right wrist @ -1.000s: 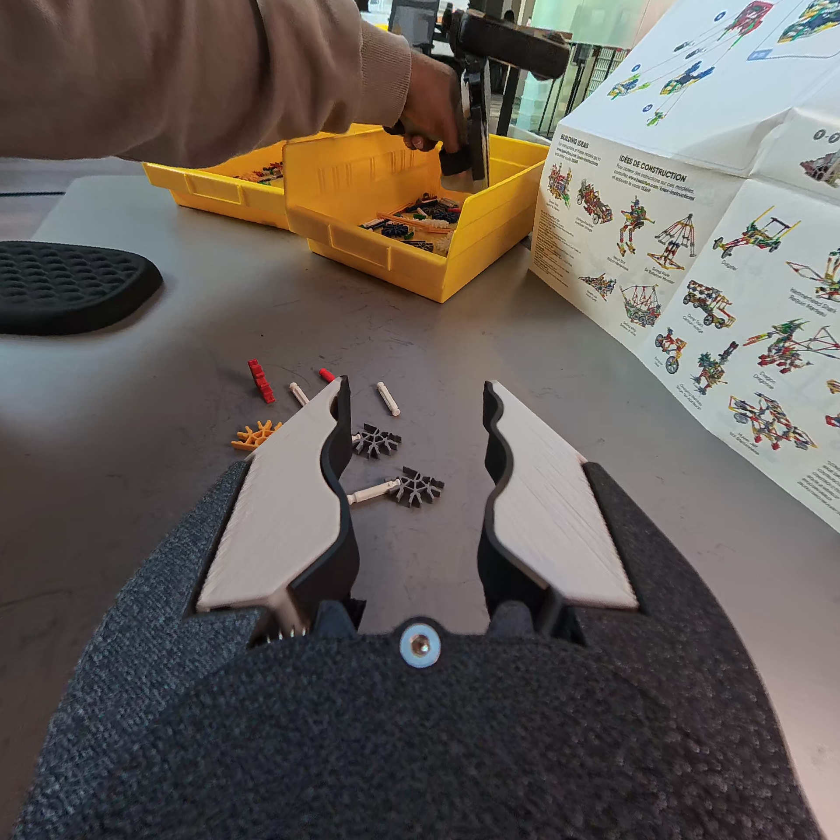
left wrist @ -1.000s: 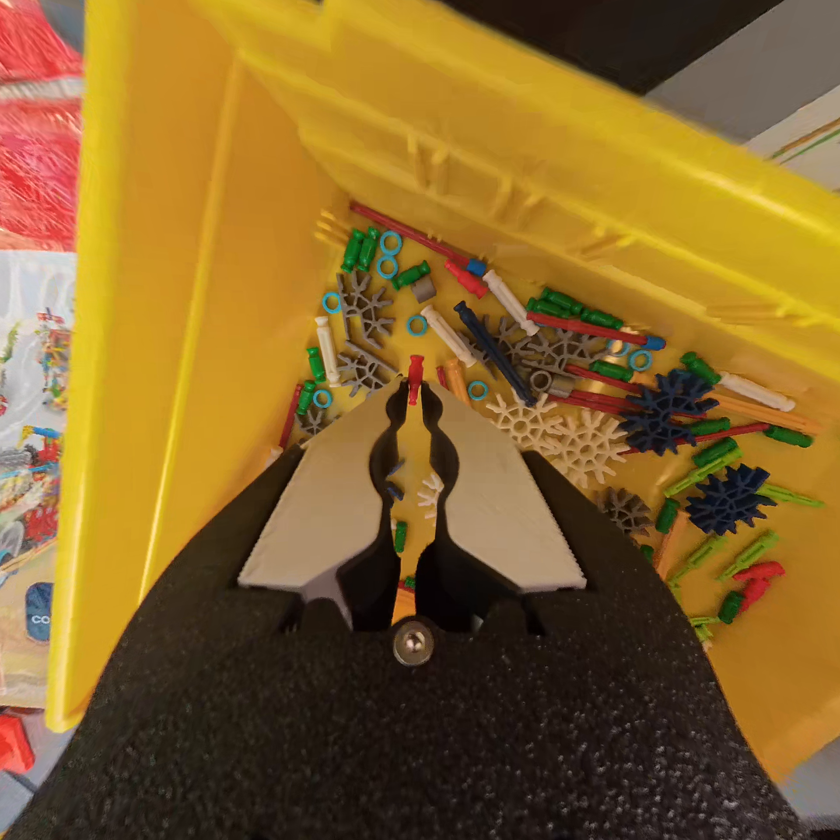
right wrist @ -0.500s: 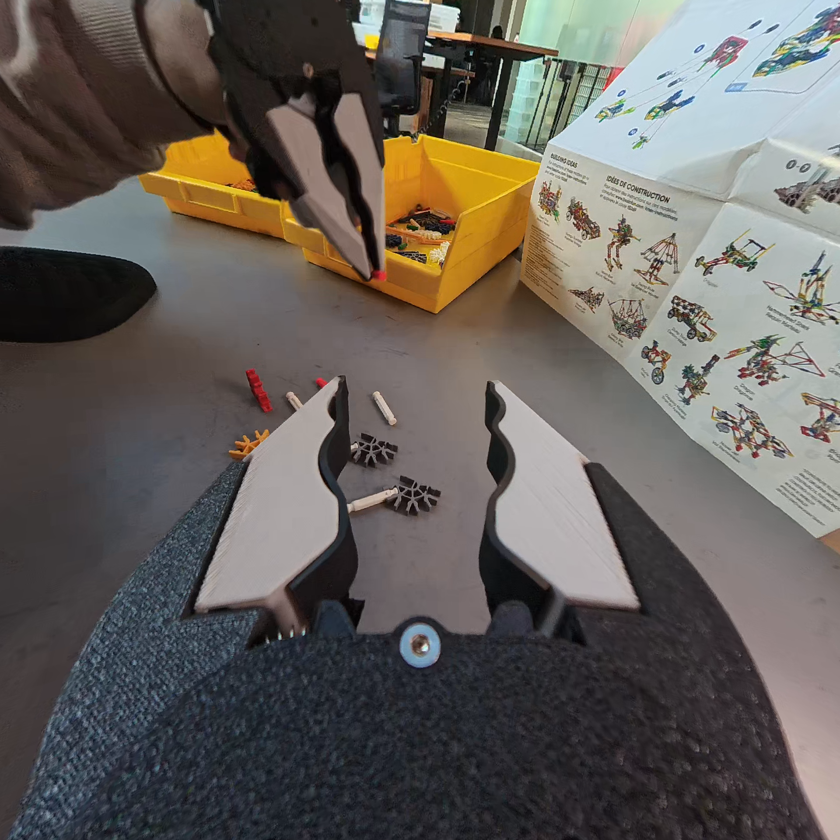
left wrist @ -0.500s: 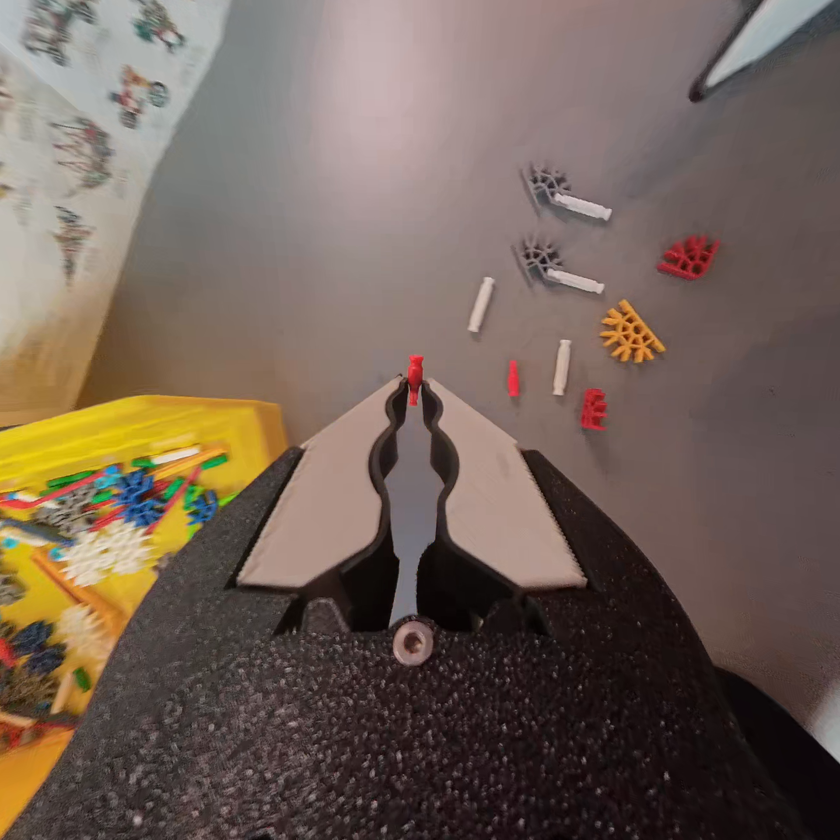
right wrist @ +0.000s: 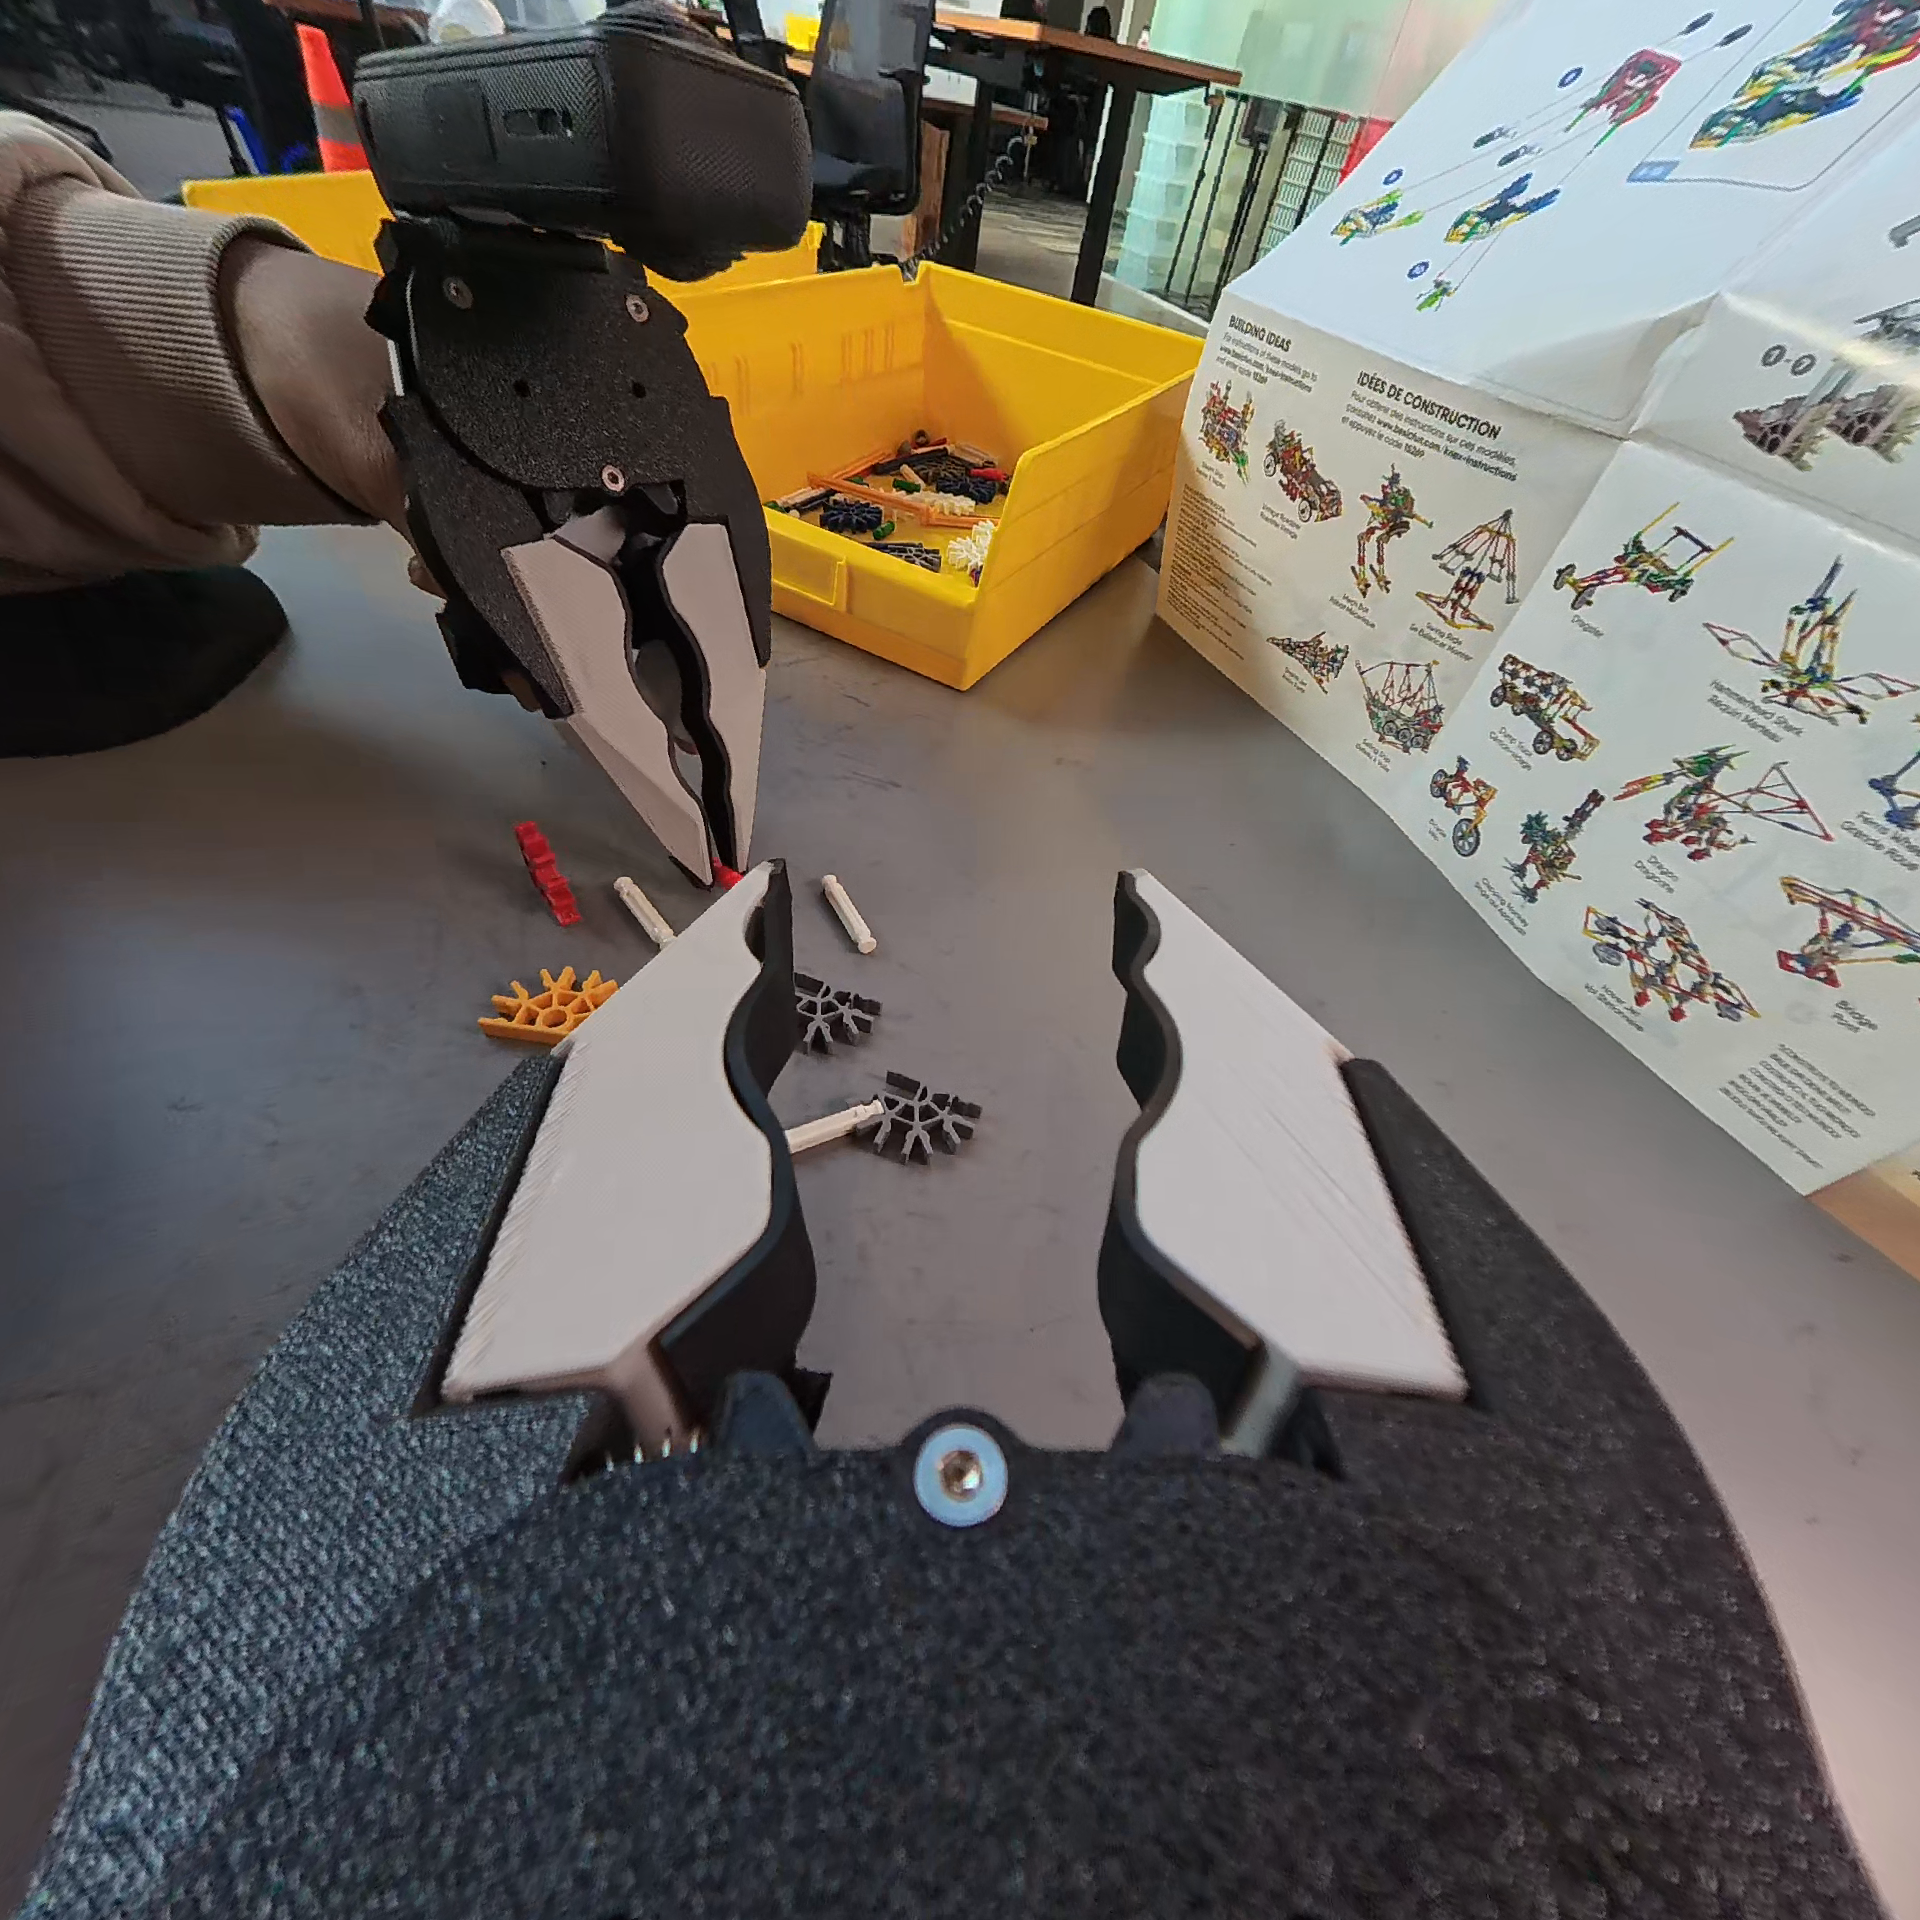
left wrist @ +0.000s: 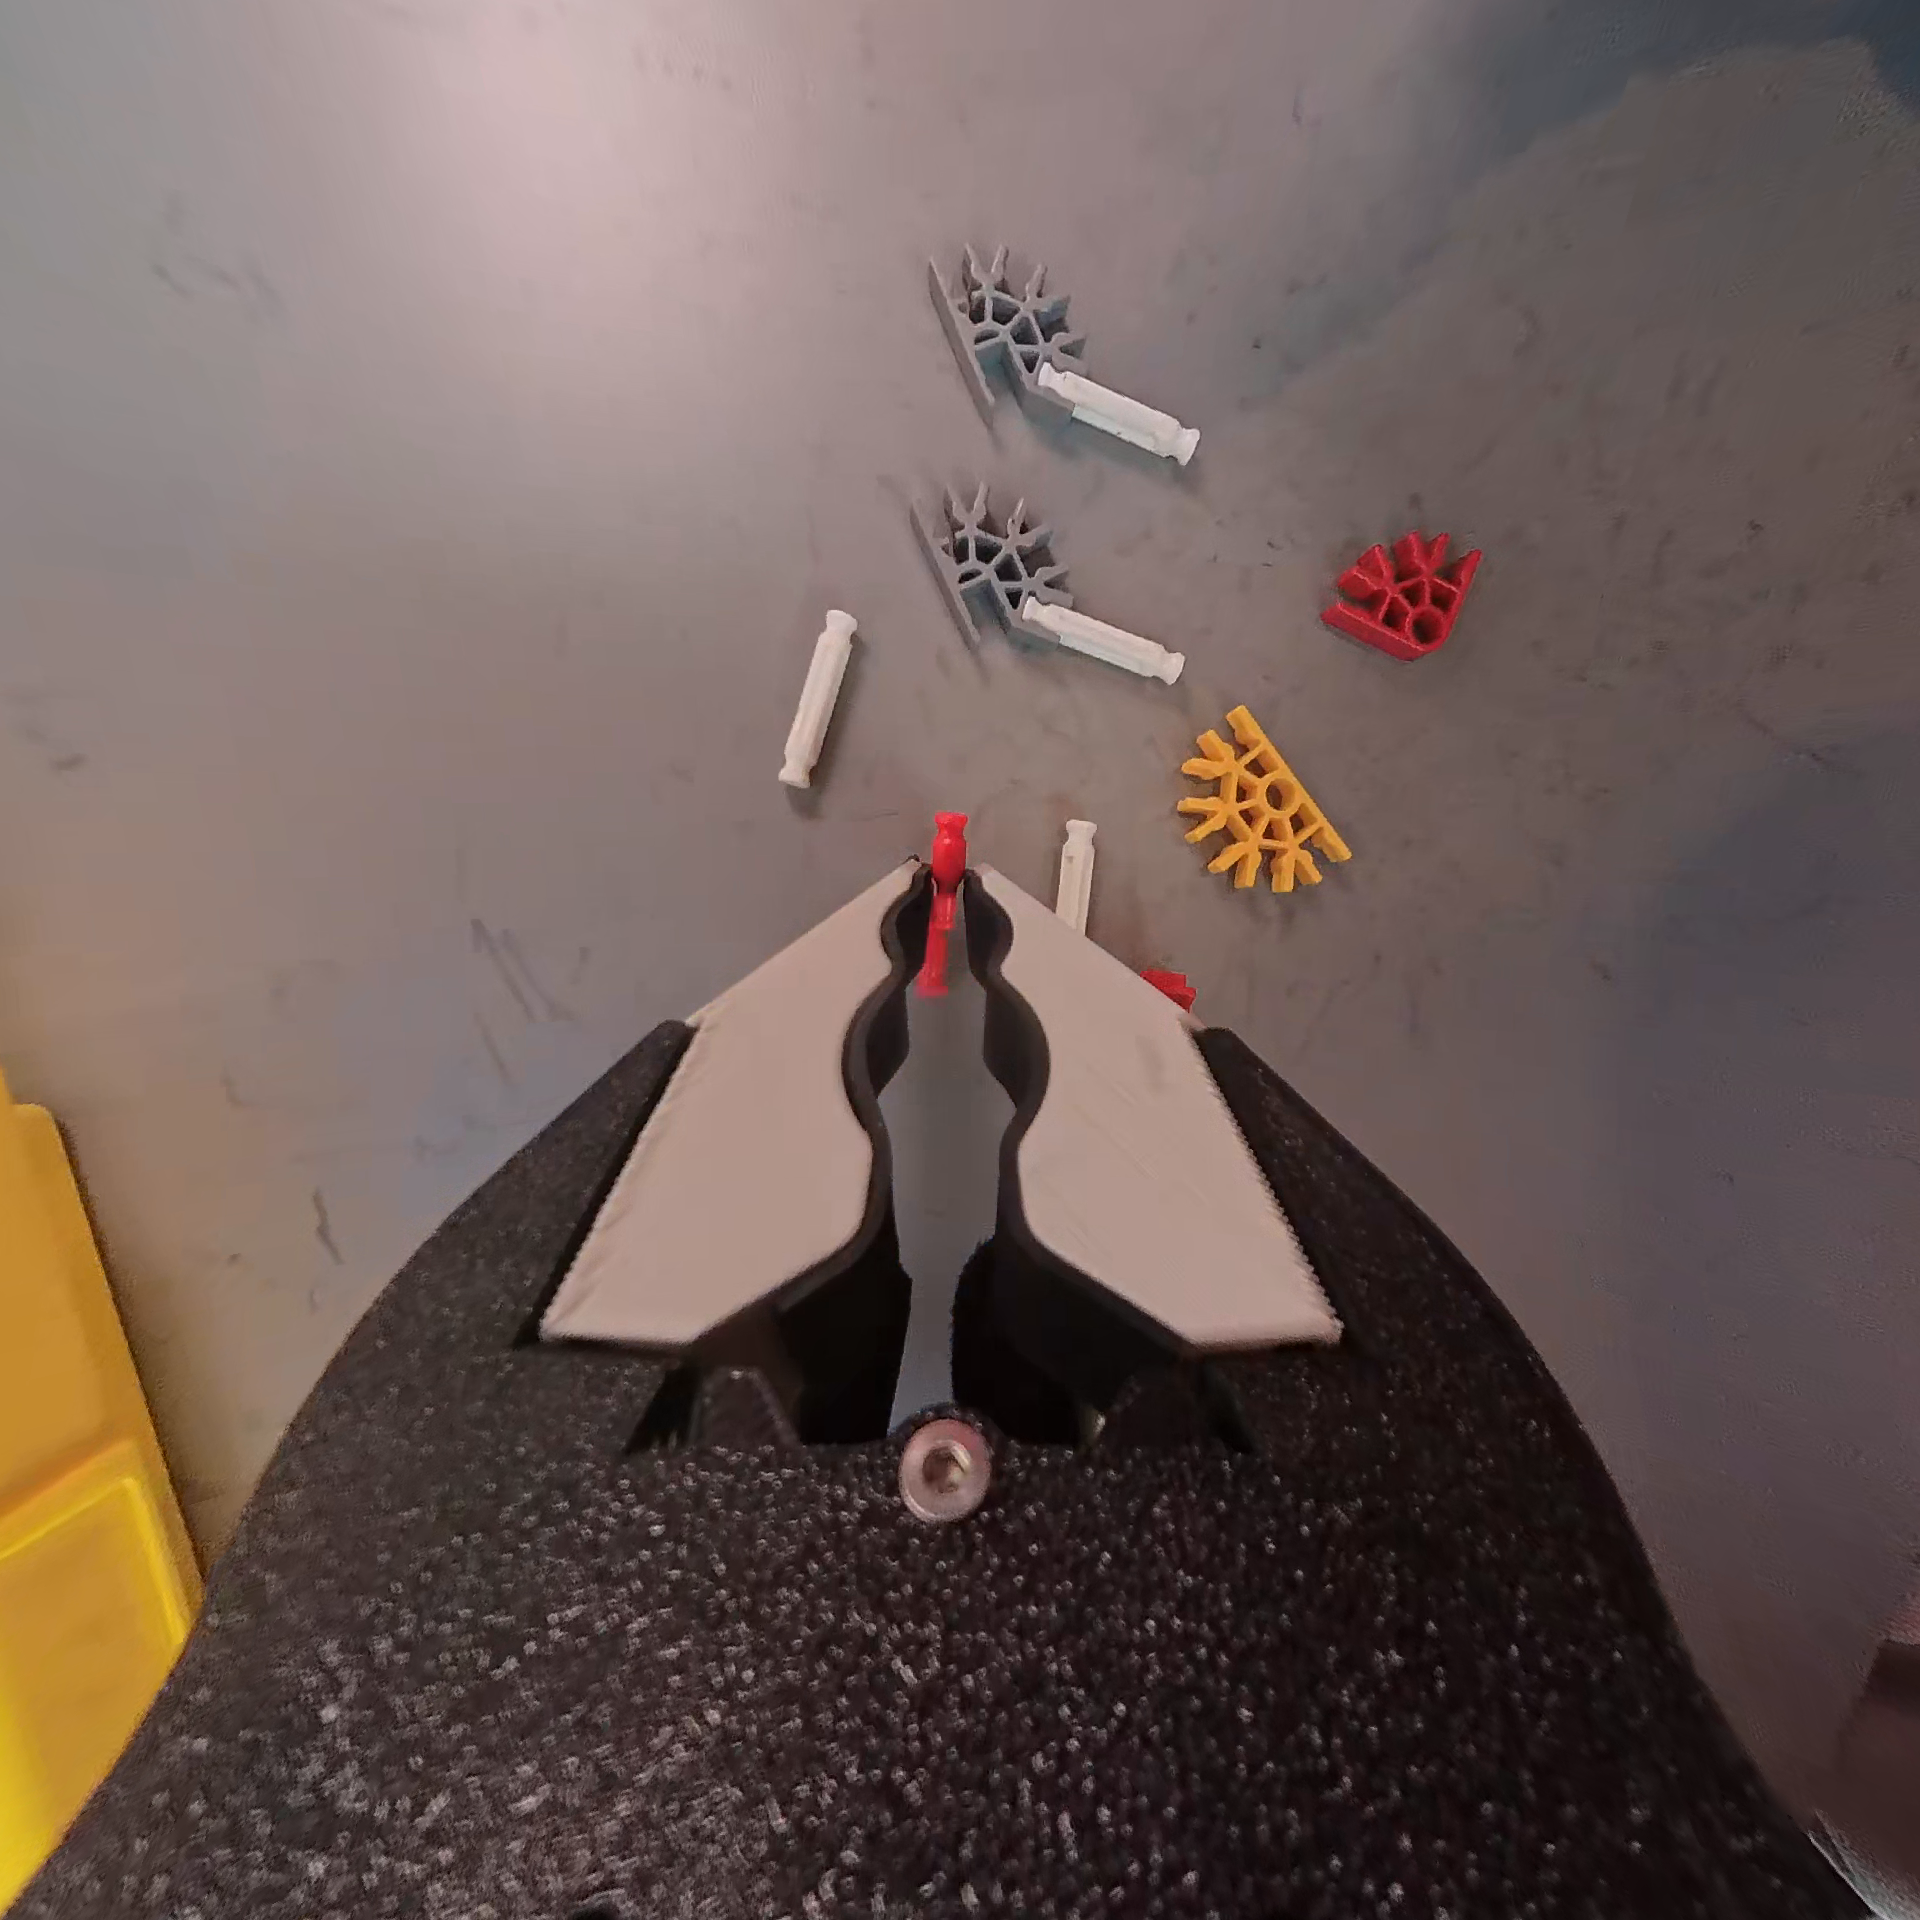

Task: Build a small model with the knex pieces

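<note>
Red rod (left wrist: 945, 844), short, is pinched between the tips of the left gripper (left wrist: 943, 881), one end standing out past the tips and the rest lying in the gap behind them; in the right wrist view the tips point steeply down, close above the grey table (right wrist: 987, 790).

Largest items noted first. The table carries an unfolded instruction sheet (right wrist: 1621, 644) standing at the right. A yellow bin (right wrist: 997, 457) of mixed construction pieces sits behind the left gripper; a second yellow bin (right wrist: 270, 208) lies beyond it. A person's sleeve (right wrist: 125, 395) leads to the left gripper.

Right gripper (right wrist: 948, 894): fingers spread wide, holding nothing, low over the table. Between its fingers lies a grey connector with a white rod attached (right wrist: 904, 1117); a second grey connector (right wrist: 831, 1013) lies just beside its left finger.

Loose pieces near the left gripper's tips:
- yellow connector (left wrist: 1262, 800), to the right, apart;
- red connector (left wrist: 1403, 597), further right;
- second red connector (left wrist: 1169, 985), mostly hidden by the right finger;
- white rod (left wrist: 819, 696), ahead and left;
- second white rod (left wrist: 1075, 871), just beside the right finger.
</note>
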The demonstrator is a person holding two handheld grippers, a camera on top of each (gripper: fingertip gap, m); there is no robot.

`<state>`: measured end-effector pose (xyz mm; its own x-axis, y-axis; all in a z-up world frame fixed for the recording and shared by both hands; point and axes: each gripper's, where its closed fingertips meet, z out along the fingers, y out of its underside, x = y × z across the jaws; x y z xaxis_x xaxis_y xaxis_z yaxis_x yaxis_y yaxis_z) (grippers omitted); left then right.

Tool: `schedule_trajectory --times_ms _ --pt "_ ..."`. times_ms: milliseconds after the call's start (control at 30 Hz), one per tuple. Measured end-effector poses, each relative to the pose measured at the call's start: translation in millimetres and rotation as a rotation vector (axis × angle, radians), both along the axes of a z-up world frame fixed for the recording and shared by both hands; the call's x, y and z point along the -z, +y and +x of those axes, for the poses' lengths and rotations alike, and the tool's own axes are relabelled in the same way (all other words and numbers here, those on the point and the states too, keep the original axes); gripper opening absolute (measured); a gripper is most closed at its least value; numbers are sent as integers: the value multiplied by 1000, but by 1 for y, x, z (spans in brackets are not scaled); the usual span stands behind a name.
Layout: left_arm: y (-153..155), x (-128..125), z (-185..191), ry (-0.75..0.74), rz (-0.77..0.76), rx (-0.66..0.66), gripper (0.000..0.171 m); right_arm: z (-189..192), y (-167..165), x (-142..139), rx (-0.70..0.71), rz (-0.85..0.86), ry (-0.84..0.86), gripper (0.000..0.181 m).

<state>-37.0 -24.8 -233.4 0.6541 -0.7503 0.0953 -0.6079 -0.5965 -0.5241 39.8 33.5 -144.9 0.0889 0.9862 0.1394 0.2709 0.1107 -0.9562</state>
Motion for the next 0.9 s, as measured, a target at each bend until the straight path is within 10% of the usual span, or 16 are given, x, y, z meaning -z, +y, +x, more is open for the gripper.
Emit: schedule_trajectory --times_ms 467,767,900 --pt "18 -26 -10 -43 114 -74 9 -1 0 2 -3 -5 -2 60" --pt "52 -135 -67 -440 728 -435 29 0 5 -6 27 -14 49 65" --pt "47 -141 -98 -477 834 -531 43 2 9 -14 54 -3 87 69"
